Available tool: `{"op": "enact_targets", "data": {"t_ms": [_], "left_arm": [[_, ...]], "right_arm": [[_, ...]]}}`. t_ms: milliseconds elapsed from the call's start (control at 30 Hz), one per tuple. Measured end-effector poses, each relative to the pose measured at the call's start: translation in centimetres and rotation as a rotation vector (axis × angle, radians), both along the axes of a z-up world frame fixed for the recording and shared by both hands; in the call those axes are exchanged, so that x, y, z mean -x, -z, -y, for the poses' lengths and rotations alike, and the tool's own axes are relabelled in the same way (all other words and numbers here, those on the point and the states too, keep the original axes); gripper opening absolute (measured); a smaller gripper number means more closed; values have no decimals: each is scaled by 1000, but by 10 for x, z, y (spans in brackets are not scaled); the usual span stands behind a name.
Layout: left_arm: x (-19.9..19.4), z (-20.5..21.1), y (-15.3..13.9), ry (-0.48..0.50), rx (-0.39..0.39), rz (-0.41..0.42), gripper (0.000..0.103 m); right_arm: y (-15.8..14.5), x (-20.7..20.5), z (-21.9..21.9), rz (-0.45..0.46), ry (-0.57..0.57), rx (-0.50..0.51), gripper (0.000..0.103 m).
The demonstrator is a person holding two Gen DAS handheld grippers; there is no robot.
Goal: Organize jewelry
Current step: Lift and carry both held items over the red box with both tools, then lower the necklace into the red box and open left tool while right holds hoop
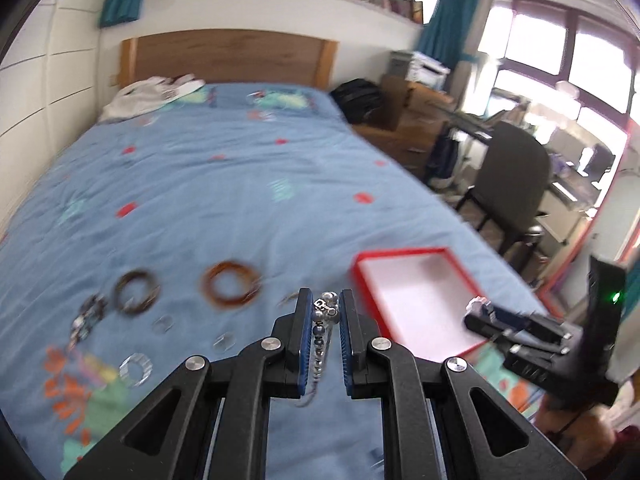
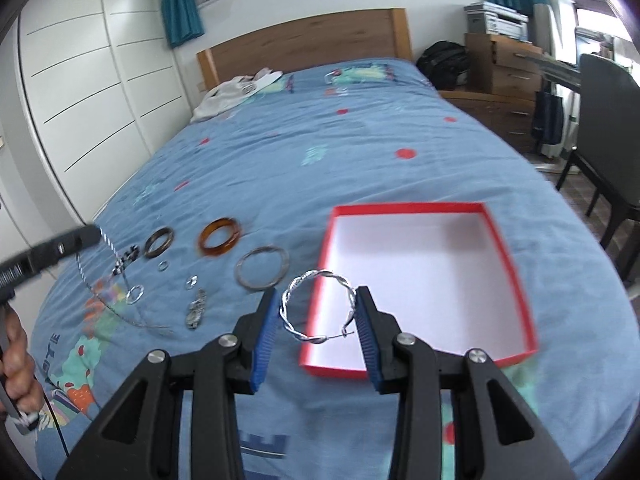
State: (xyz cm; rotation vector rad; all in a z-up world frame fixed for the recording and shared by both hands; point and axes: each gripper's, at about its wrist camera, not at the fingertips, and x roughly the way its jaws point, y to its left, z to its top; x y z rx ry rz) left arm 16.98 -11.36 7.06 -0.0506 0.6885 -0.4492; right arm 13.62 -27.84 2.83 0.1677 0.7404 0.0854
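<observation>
My left gripper (image 1: 325,312) is shut on a silver beaded chain (image 1: 323,330) that hangs between its blue pads above the blue bedspread; in the right wrist view the chain (image 2: 105,240) dangles from its tip. My right gripper (image 2: 318,312) is shut on a twisted silver bangle (image 2: 316,306), held over the near left corner of the red box with a white inside (image 2: 420,276), also in the left wrist view (image 1: 416,300). On the bedspread lie an amber bangle (image 2: 220,237), a dark brown bangle (image 2: 159,242), a thin silver bangle (image 2: 262,267) and several small rings and pieces (image 2: 196,308).
The bed (image 2: 320,140) has a wooden headboard (image 2: 308,40) and white cloth (image 2: 232,94) at its head. White wardrobes (image 2: 88,92) stand to the left. A dark chair (image 2: 608,120), drawers (image 2: 504,68) and a desk stand to the right.
</observation>
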Motion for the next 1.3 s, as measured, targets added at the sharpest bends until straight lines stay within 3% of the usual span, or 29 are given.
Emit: {"op": "enact_targets", "data": {"t_ms": [167, 400, 633, 1067, 1300], "left_arm": [[-25, 53, -12, 68, 23, 10, 13], [-72, 120, -8, 133, 64, -20, 13], [-96, 154, -8, 160, 87, -29, 13], [-125, 184, 65, 163, 60, -161, 13], [-147, 183, 109, 137, -12, -233, 13]], "right_arm": [[-11, -9, 37, 4, 23, 6, 36], [-8, -51, 78, -17, -4, 19, 36], [10, -96, 112, -38, -41, 9, 36], [72, -141, 121, -158, -178, 35, 37], [88, -152, 124, -214, -218, 76, 37]]}}
